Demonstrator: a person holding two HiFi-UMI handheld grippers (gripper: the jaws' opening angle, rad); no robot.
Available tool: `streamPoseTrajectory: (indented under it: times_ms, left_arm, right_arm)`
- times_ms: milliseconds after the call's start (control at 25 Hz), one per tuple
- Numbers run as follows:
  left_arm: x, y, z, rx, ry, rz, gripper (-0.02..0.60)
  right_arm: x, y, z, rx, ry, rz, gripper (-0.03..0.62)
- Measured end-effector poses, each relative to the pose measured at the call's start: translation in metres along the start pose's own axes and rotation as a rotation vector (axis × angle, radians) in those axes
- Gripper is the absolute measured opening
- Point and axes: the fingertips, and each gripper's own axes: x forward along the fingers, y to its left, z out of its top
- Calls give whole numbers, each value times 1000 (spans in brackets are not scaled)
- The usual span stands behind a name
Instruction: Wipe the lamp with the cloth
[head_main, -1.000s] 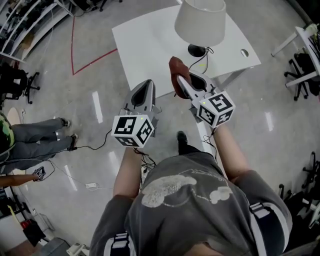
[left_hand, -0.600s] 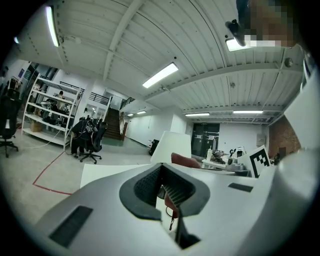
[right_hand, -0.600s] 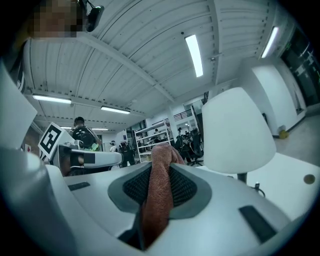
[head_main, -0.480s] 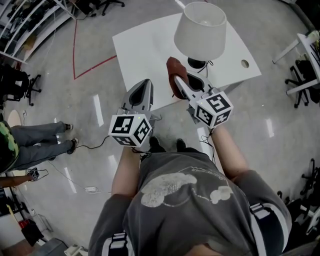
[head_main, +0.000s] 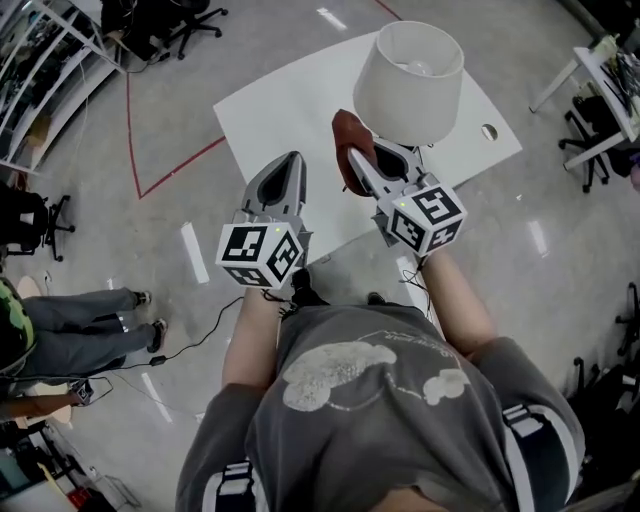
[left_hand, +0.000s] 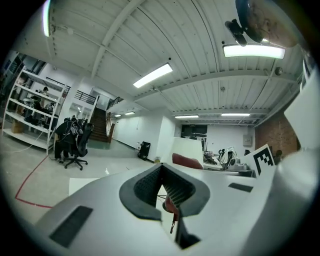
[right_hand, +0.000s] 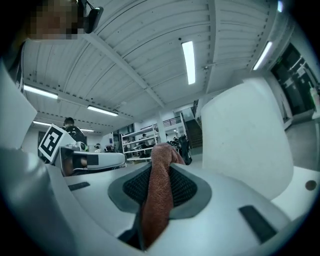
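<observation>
A lamp with a white shade (head_main: 410, 78) stands on a white table (head_main: 290, 105); its base is hidden. My right gripper (head_main: 358, 158) is shut on a red-brown cloth (head_main: 349, 140), which sticks up just left of the shade's lower rim. In the right gripper view the cloth (right_hand: 156, 197) hangs between the jaws and the shade (right_hand: 245, 135) fills the right side. To the left, my left gripper (head_main: 291, 160) is shut and holds nothing, over the table's near edge. The left gripper view shows the cloth (left_hand: 187, 161) and the shade (left_hand: 187, 146) beyond the shut jaws.
The table has a round hole (head_main: 488, 131) near its right corner. Red tape (head_main: 165, 168) marks the floor at the left. A person's legs (head_main: 75, 320) and cables lie at the left. Desks and office chairs (head_main: 600, 110) stand at the right.
The view has moved forward toward the table. Both grippers now reach over its near edge, and the cloth sits closer to the lampshade. The lamp's black base has gone out of sight.
</observation>
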Motion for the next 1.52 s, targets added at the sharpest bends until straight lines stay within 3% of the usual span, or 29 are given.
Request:
streamPoseTrajectory:
  times_ms: [360, 600, 800, 1160, 1360, 1520]
  left_arm:
    - [40, 64, 13, -20, 34, -191, 8]
    - [52, 71, 12, -31, 70, -317, 8]
    - [61, 53, 7, -38, 68, -333, 8]
    - [75, 53, 30, -6, 33, -304, 8]
    - [92, 72, 45, -2, 18, -353, 8]
    - [114, 78, 50, 7, 37, -442, 8]
  right_arm:
    - [59, -7, 11, 24, -47, -230, 86]
    - [56, -11, 3, 23, -48, -390, 86]
    - [42, -15, -3, 26, -35, -392, 86]
    - [59, -19, 35, 9, -103, -354, 86]
    - [80, -28, 62, 3, -161, -441, 86]
    - [91, -44, 85, 11, -208, -560, 86]
